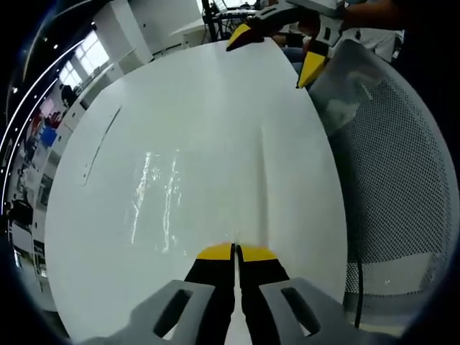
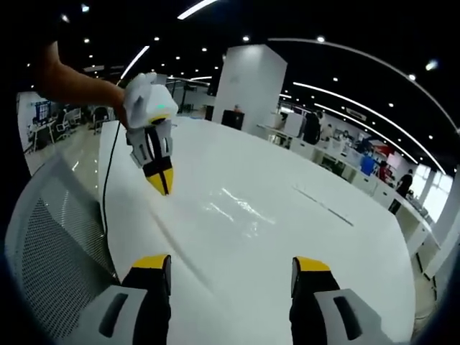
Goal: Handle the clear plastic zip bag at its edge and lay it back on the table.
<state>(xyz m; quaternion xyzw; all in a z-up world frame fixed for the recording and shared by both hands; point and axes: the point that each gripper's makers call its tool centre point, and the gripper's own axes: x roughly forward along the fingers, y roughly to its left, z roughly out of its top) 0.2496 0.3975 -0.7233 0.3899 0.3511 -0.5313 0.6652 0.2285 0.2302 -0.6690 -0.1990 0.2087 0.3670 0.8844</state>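
Note:
The clear plastic zip bag lies flat on the white table, showing only as glints and a faint crease. My left gripper is shut at the bag's near edge, its yellow tips pressed together on the thin film. In the right gripper view the left gripper points down at the table, tips closed beside the bag. My right gripper is open above the table with nothing between its jaws. It also hangs open at the far end of the table as the right gripper in the left gripper view.
A grey mesh chair stands against the table's edge, seen too as the chair beside a black cable. A person's arm holds the left gripper. Office desks and people stand far behind.

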